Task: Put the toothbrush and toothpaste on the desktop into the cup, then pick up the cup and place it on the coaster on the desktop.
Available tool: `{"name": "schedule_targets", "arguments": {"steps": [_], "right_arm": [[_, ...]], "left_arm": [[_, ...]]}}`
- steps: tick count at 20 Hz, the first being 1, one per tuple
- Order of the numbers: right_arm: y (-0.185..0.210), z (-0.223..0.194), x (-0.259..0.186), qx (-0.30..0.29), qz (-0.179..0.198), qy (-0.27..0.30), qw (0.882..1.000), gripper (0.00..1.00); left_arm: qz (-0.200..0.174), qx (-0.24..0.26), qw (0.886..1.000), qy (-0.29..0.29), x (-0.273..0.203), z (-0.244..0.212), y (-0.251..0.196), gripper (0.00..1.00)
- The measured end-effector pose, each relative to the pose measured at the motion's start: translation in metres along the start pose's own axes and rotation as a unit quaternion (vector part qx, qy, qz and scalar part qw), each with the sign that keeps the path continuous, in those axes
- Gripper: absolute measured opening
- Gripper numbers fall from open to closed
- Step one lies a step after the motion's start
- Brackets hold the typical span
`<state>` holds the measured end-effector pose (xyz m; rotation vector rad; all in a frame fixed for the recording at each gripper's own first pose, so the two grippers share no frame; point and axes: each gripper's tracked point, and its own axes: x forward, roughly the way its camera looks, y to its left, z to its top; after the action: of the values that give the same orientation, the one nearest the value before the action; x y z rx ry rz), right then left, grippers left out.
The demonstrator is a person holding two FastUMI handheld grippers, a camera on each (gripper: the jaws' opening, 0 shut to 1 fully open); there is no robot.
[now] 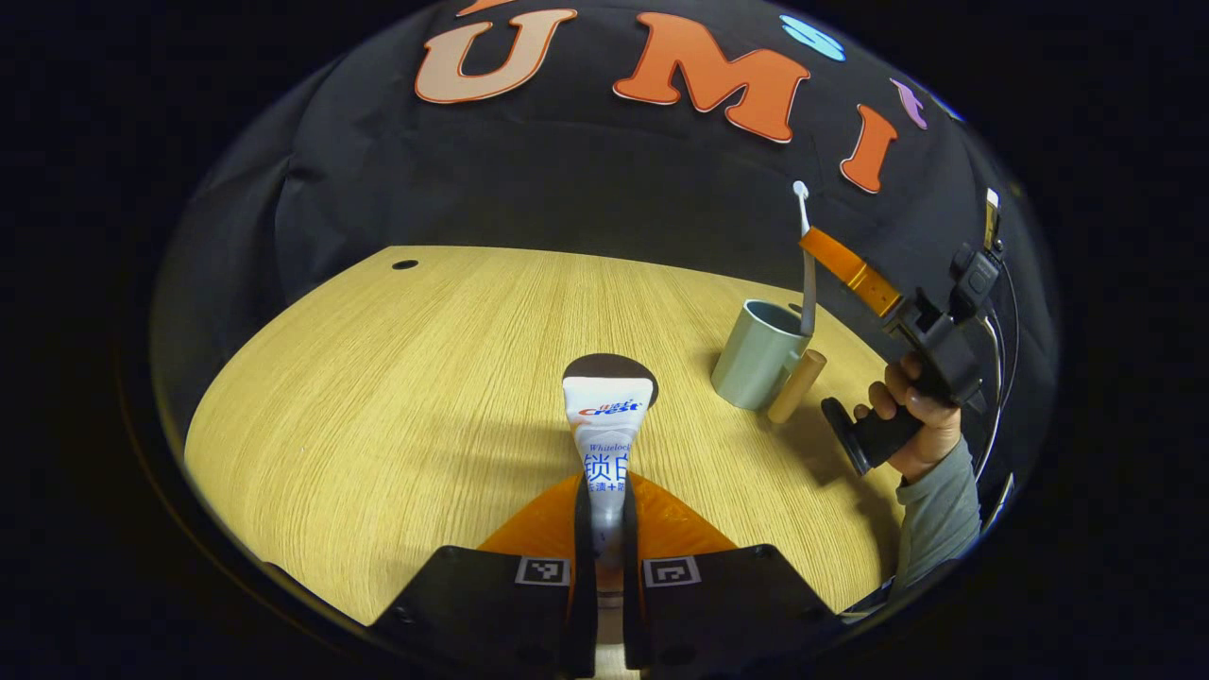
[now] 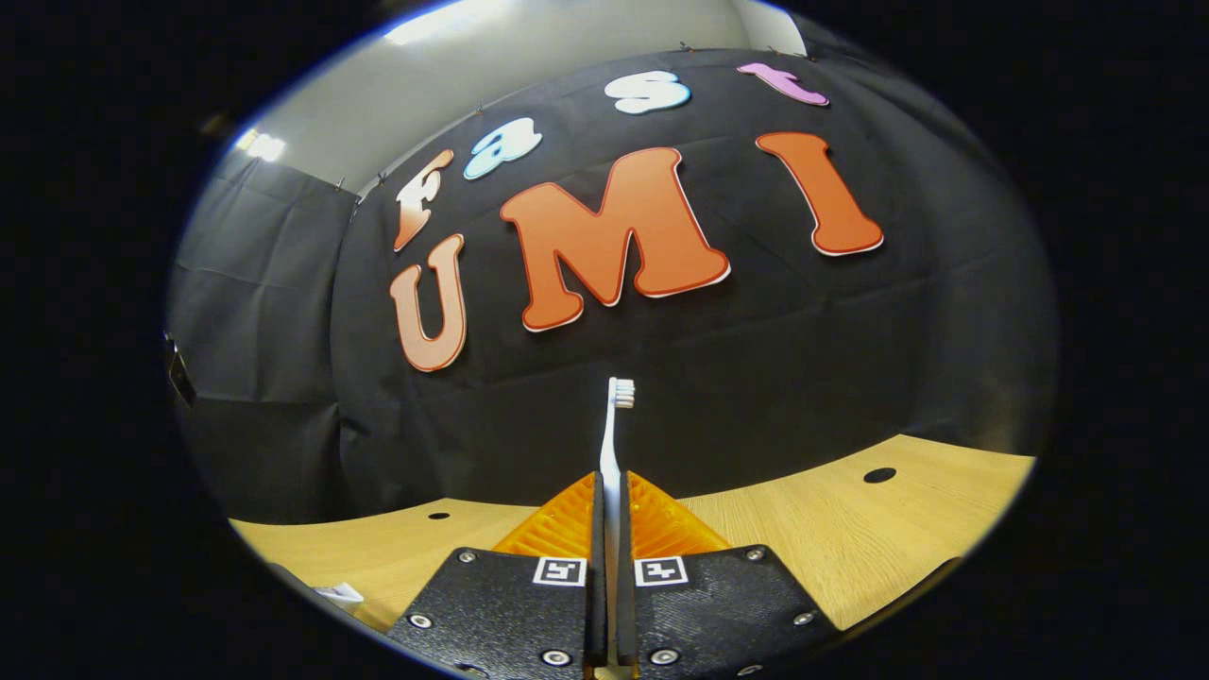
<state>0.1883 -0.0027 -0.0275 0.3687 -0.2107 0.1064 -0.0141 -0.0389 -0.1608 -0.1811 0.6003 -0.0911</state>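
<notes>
I see the toothpaste (image 1: 606, 444) clamped in my left gripper (image 1: 604, 552), raised over the counter (image 1: 378, 406). At two o'clock the cup (image 1: 758, 354) stands on the counter, the toothbrush (image 1: 806, 274) upright in it, pinched by my right gripper (image 2: 605, 529). The coaster (image 1: 611, 368) lies just beyond the toothpaste.
</notes>
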Motion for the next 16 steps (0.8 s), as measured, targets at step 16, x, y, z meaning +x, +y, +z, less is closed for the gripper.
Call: {"name": "schedule_targets", "arguments": {"steps": [16], "right_arm": [[-0.001,-0.013,-0.01,-0.023,-0.01,-0.001,1.0,0.05]], "left_arm": [[0.004,-0.004,1.0,-0.013,-0.018,0.022,-0.001,0.13]]}}
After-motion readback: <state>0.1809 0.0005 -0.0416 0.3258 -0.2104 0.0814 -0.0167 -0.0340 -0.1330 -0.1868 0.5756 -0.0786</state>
